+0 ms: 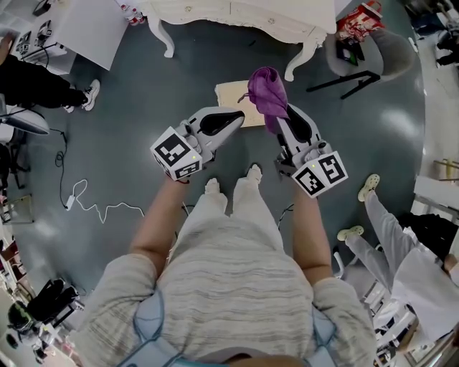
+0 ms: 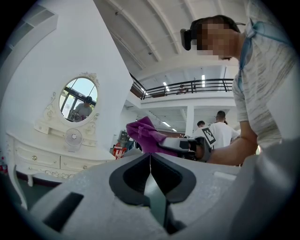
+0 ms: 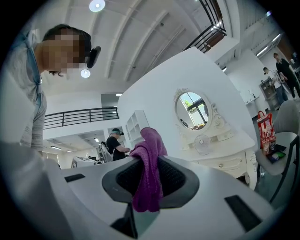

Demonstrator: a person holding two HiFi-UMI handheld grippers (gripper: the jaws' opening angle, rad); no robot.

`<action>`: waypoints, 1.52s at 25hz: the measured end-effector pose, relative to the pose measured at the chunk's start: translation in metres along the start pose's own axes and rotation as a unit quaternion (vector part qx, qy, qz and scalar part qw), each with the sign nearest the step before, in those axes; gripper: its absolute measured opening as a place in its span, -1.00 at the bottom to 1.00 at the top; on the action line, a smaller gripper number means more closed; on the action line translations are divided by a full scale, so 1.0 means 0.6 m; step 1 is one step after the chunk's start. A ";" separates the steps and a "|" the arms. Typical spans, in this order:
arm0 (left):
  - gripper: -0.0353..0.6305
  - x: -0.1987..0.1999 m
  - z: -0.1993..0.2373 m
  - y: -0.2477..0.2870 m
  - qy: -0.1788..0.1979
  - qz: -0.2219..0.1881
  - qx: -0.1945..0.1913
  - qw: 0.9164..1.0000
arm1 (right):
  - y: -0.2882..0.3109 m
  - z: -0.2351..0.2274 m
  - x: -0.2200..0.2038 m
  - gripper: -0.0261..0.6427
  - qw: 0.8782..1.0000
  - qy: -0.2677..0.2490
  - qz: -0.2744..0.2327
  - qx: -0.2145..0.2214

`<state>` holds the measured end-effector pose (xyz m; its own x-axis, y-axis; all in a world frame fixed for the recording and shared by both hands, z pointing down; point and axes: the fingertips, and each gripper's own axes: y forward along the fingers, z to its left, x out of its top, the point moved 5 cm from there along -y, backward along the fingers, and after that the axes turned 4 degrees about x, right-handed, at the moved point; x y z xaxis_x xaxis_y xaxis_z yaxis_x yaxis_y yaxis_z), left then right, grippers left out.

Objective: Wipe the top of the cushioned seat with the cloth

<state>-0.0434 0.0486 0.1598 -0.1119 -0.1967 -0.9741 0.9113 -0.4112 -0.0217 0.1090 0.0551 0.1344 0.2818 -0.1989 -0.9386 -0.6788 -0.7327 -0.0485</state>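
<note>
A purple cloth [image 1: 267, 94] hangs from my right gripper [image 1: 281, 115], which is shut on it and held up above the floor. In the right gripper view the cloth [image 3: 149, 168] is pinched between the dark pads and drapes toward the camera. My left gripper [image 1: 233, 120] is shut with nothing between its jaws, level with the right one. From the left gripper view the cloth [image 2: 144, 135] shows bunched at the right gripper's tip. The cream cushioned seat [image 1: 238, 102] lies below and beyond both grippers, partly hidden by the cloth.
A white dressing table [image 1: 237, 18] with an oval mirror [image 3: 193, 110] stands just past the seat. A grey chair [image 1: 373, 54] is at the right. A white cable [image 1: 93, 204] trails on the floor at left. People stand around the edges [image 1: 401, 244].
</note>
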 end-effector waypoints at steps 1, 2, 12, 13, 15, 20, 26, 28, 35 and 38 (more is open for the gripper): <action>-0.85 0.004 0.002 0.011 0.001 -0.002 0.001 1.000 | 0.000 -0.010 0.005 -0.69 1.000 0.000 0.002 0.002; -0.85 0.006 0.004 0.018 0.004 -0.002 0.002 1.000 | 0.001 -0.016 0.009 -0.69 1.000 0.000 0.004 0.004; -0.85 -0.008 0.011 0.036 0.003 -0.005 0.030 1.000 | 0.004 -0.044 0.005 -0.69 1.000 -0.003 0.010 0.021; -0.85 -0.008 0.012 0.039 0.001 -0.008 0.033 0.999 | 0.004 -0.045 0.005 -0.69 1.000 -0.003 0.011 0.025; -0.85 -0.005 0.009 0.039 0.002 -0.012 0.039 0.999 | 0.003 -0.040 0.005 -0.69 0.999 -0.004 0.012 0.030; -0.85 0.003 0.013 0.046 0.009 -0.027 0.058 0.998 | 0.005 -0.046 0.010 -0.69 0.999 0.009 0.007 0.043; -0.85 -0.002 0.019 0.069 0.002 -0.028 0.076 0.997 | 0.009 -0.075 0.006 -0.69 0.998 0.018 0.010 0.051; -0.85 -0.007 0.021 0.066 -0.001 -0.030 0.075 0.997 | 0.010 -0.076 -0.001 -0.69 0.999 0.021 0.008 0.047; -0.85 -0.013 0.090 0.076 -0.019 -0.015 0.056 0.998 | 0.058 -0.111 -0.015 -0.69 0.999 0.032 0.003 0.021; -0.85 -0.016 0.113 0.064 -0.023 -0.010 0.043 0.999 | 0.078 -0.106 -0.033 -0.69 0.999 0.037 0.009 0.008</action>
<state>-0.0339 -0.0256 0.1835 -0.1493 -0.2284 -0.9620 0.8714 -0.4902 -0.0189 0.1146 -0.0168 0.1725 0.3172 -0.2601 -0.9120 -0.6950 -0.7181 -0.0370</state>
